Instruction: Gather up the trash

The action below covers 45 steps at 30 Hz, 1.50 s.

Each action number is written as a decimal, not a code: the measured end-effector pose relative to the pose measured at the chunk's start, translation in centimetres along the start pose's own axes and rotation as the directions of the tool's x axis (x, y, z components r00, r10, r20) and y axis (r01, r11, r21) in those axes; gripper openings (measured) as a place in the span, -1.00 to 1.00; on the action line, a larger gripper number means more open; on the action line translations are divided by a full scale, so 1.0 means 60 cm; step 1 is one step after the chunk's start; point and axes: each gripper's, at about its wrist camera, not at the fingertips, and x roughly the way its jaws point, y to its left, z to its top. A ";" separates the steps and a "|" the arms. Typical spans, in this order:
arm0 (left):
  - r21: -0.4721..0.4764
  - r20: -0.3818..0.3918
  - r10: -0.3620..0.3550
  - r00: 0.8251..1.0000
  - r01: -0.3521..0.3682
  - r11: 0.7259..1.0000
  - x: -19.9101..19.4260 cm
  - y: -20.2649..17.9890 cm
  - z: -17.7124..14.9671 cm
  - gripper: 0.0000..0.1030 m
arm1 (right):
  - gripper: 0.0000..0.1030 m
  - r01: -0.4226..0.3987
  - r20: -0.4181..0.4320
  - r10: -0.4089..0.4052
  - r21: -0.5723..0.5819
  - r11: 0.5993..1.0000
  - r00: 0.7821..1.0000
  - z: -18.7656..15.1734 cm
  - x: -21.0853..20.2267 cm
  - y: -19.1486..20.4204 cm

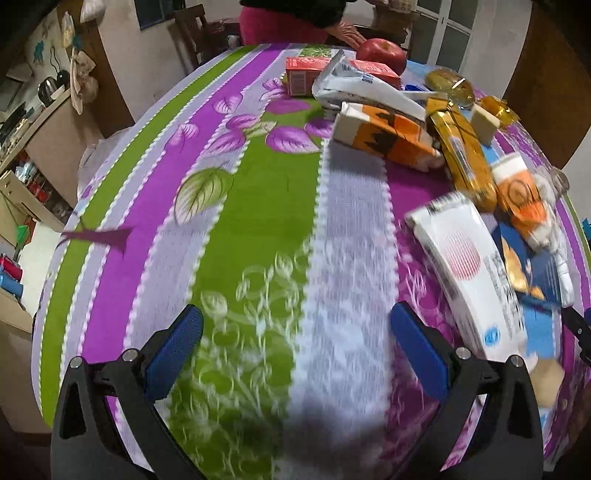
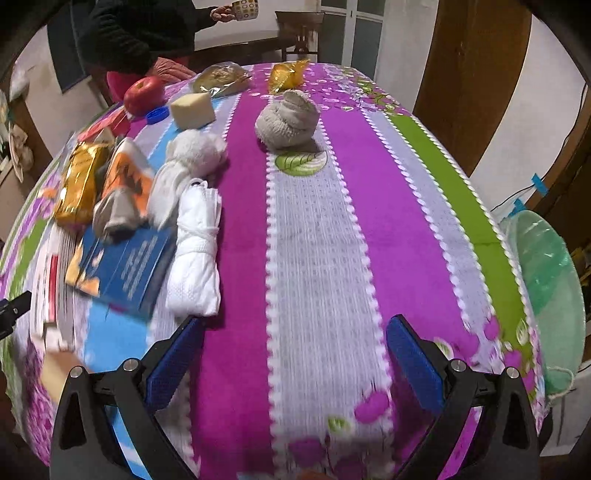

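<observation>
So both grippers are just hanging over the table with the striped purple-green tablecloth (image 1: 258,206), and neither one has anything in it. The left gripper (image 1: 295,332) has its jaws spread wide, nothing but cloth between the blue pads. Same deal with the right gripper (image 2: 293,334): wide open, empty, over the pale lilac stripe.

All the trash is bunched on one side. From the left wrist view it sits off to the right: a white carton with a red circle (image 1: 467,273) just beside the right-hand finger, a gold wrapper (image 1: 463,147) further back, an orange-and-white carton (image 1: 384,133) lying on its side next to it, then a white-blue carton (image 1: 362,86) and a red box (image 1: 304,72) near the far edge. A red apple (image 1: 382,53) sits behind those.

From the right wrist view there's a blue packet (image 2: 125,269) lying flat with a rolled white cloth (image 2: 195,258) touching its right edge, close to the left finger. A balled grey sock (image 2: 288,120) sits alone mid-table, well apart from the pile. A pale sponge block (image 2: 192,107) and a bagged bread thing (image 2: 221,77) are toward the back. A green plastic bag (image 2: 546,280) hangs off the right edge of the table.

Someone in a dark sweater stands at the far end holding a mug (image 2: 245,9).
</observation>
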 end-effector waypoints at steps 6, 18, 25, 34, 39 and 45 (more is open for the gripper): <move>0.008 0.032 -0.001 0.999 0.001 1.000 0.011 -0.002 0.029 0.91 | 0.93 0.003 0.019 -0.004 0.014 1.000 1.000 0.045 0.031 -0.004; 0.009 0.110 0.001 0.994 -0.002 1.000 0.028 -0.019 0.058 0.91 | 0.93 0.017 0.097 -0.020 0.029 0.999 0.995 0.078 0.058 -0.016; 0.009 0.110 0.001 0.994 -0.002 1.000 0.029 -0.021 0.059 0.91 | 0.94 0.018 0.097 -0.021 0.030 0.999 0.995 0.079 0.058 -0.015; 0.005 0.111 0.003 0.994 -0.003 1.000 0.029 -0.019 0.058 0.91 | 0.94 0.019 0.097 -0.022 0.032 0.999 0.995 0.078 0.057 -0.014; 0.005 0.112 0.002 0.994 -0.003 1.000 0.029 -0.018 0.058 0.91 | 0.94 0.020 0.097 -0.023 0.032 0.999 0.995 0.078 0.057 -0.014; 0.005 0.112 0.002 0.994 -0.003 1.000 0.030 -0.018 0.058 0.91 | 0.94 0.021 0.097 -0.024 0.032 0.999 0.995 0.077 0.057 -0.014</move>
